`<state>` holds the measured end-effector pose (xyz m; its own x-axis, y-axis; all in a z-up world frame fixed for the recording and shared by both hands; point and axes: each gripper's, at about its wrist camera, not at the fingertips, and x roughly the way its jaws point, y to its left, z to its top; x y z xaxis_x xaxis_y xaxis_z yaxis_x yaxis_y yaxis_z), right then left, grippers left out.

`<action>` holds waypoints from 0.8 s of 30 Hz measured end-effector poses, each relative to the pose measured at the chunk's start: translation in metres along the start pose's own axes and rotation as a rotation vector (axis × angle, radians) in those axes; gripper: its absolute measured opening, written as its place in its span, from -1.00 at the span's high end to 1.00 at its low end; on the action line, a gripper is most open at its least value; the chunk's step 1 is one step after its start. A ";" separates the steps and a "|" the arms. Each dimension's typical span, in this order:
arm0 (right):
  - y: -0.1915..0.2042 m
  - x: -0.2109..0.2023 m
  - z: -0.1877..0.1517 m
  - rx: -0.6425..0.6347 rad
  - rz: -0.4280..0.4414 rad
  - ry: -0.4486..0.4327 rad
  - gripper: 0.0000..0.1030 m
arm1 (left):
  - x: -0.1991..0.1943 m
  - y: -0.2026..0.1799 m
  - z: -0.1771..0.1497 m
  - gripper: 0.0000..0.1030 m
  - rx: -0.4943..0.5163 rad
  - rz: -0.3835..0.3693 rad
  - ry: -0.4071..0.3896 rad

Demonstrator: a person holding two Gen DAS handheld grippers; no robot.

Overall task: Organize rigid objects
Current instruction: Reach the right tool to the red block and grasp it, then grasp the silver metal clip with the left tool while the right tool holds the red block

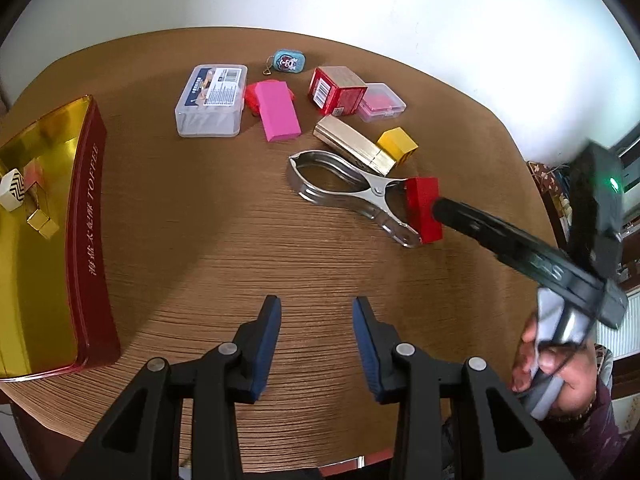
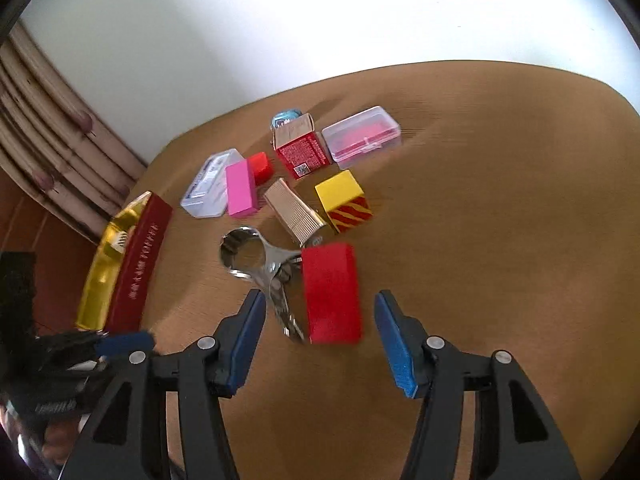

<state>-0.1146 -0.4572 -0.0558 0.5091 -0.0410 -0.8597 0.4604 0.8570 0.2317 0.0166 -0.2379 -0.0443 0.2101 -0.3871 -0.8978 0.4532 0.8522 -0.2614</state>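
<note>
The brown worktop (image 1: 240, 240) carries a gold-lined toffee tin (image 1: 60, 220) at its left edge. The left claw (image 1: 316, 344) hovers wide and empty. The right claw (image 2: 320, 340), also wide, flanks a red block (image 2: 332, 292) touching the metal clip (image 2: 260, 264).

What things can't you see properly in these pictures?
- Toffee tin: left wrist view, cut off by the left edge.
- Blue keychain: right wrist view, mostly hidden behind the red carton.
- Red block: right wrist view, blurred edges.
- Right gripper: left wrist view, jaws' opening hidden by its own body.
</note>
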 end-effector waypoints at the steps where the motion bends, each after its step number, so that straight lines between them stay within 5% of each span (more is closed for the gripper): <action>1: 0.002 0.008 0.003 -0.007 -0.010 0.015 -0.06 | -0.001 0.001 0.000 0.27 0.001 0.001 -0.001; 4: 0.002 0.026 0.002 -0.013 -0.050 0.060 0.42 | -0.001 0.004 0.001 0.27 -0.002 -0.006 0.001; 11: -0.011 0.001 -0.007 -0.033 -0.025 0.022 0.44 | 0.001 0.007 0.013 0.27 -0.048 -0.041 -0.018; 18: -0.072 -0.035 -0.024 0.008 -0.127 -0.016 0.43 | 0.021 0.002 0.040 0.27 -0.209 -0.163 0.049; 24: -0.110 -0.044 -0.033 0.078 -0.095 -0.037 0.47 | 0.043 0.008 0.062 0.27 -0.394 -0.196 0.091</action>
<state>-0.2118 -0.5330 -0.0584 0.4859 -0.1401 -0.8627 0.5624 0.8057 0.1859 0.0831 -0.2703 -0.0632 0.0683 -0.5371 -0.8407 0.1083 0.8417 -0.5289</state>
